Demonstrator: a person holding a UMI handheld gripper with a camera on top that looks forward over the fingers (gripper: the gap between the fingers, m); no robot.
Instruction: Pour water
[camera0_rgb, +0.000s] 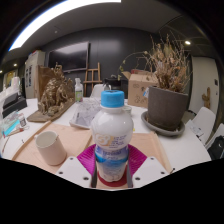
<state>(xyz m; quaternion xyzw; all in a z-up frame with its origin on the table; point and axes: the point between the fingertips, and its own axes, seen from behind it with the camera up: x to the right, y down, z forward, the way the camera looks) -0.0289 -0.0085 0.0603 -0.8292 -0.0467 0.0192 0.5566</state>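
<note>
White tabletop carries a big grey planter with dried plants at far right, then a wooden board near left with a beige cup standing on it. Clear water bottle, blue cap up, long axis vertical, sits upright between the fingers, right of the cup. Gripper is clenched on the bottle, magenta pads against both sides.
</note>
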